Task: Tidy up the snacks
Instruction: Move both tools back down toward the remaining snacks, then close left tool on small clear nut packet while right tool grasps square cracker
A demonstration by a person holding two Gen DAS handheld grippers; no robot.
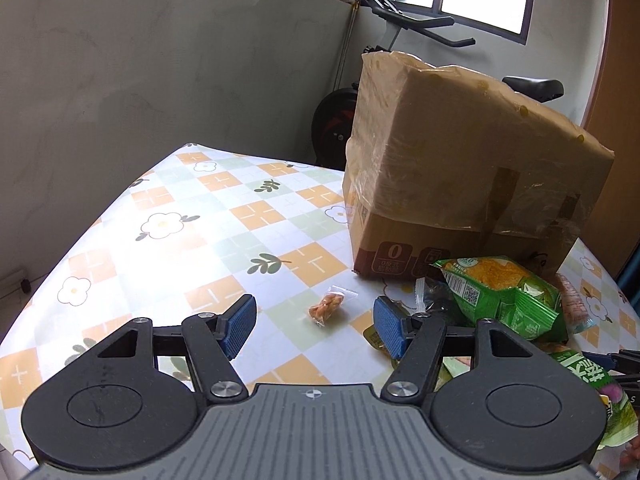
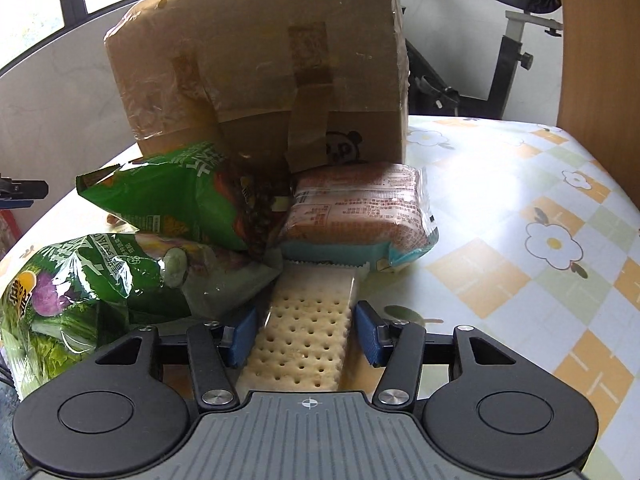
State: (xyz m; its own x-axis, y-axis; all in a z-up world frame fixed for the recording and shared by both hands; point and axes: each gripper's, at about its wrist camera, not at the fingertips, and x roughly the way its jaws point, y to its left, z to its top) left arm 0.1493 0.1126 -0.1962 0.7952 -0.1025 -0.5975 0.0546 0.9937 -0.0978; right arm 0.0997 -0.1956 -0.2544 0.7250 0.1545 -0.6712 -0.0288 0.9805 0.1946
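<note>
My right gripper (image 2: 306,332) is open and straddles a clear-wrapped cracker pack (image 2: 308,328) that lies flat on the table. The blue pads sit close to its long sides, and a thin gap shows on the right. Beyond it lie a pink wafer pack (image 2: 360,208) and two green snack bags (image 2: 172,196) (image 2: 80,280), heaped against a taped cardboard box (image 2: 260,60). My left gripper (image 1: 314,320) is open above the tablecloth. A small clear packet of orange snack (image 1: 325,307) lies just ahead, between its fingers. The box (image 1: 460,168) and a green bag (image 1: 504,292) are to its right.
A checked, flowered tablecloth covers the table (image 1: 160,240) (image 2: 520,280). An exercise bike (image 2: 516,20) stands behind the box, beside a grey wall (image 1: 160,60). An orange-brown panel (image 2: 592,60) rises at the far right.
</note>
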